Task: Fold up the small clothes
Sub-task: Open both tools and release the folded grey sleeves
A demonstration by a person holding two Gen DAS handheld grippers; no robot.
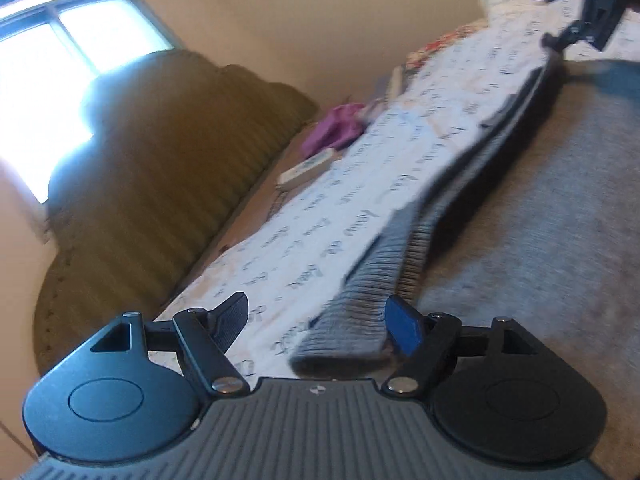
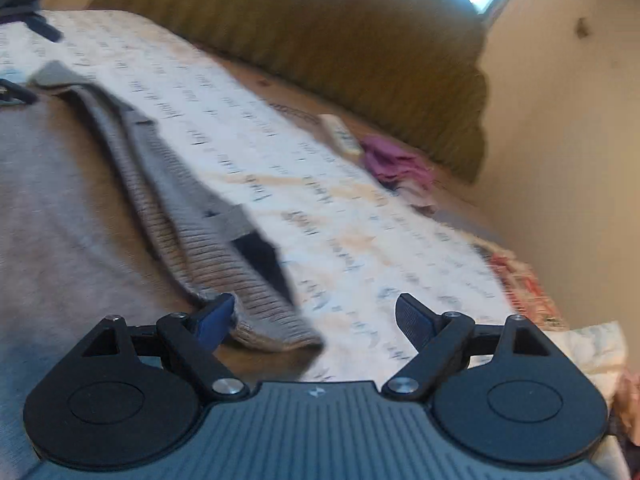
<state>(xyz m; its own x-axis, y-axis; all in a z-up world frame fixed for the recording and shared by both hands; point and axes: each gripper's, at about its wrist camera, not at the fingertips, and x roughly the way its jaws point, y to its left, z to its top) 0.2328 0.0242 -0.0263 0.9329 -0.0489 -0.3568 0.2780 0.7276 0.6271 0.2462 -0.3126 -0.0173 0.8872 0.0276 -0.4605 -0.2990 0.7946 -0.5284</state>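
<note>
Left wrist view: the left gripper [image 1: 318, 320] stands wide, its pads clear of the cloth, at the lower centre of the tilted frame. The ribbed waistband end of a grey garment [image 1: 520, 208] lies between the spread fingers, and the garment fills the right side of the frame. It rests on a white sheet printed with script [image 1: 352, 184] that runs diagonally to the upper right. A white remote [image 1: 306, 168] and a purple cloth [image 1: 336, 124] lie at mid-frame, beside an olive ribbed headboard [image 1: 160, 160]. A bright window [image 1: 60, 60] fills the upper left. The right gripper [image 1: 592, 12] shows at the upper right; its state cannot be told here.

Right wrist view: the right gripper [image 2: 316, 318] also stands wide, empty-jawed, at lower centre. The grey garment [image 2: 72, 184] spreads across the left, its waistband end just ahead of the left-hand blue pad [image 2: 214, 316]; contact cannot be judged through the blur.
</note>
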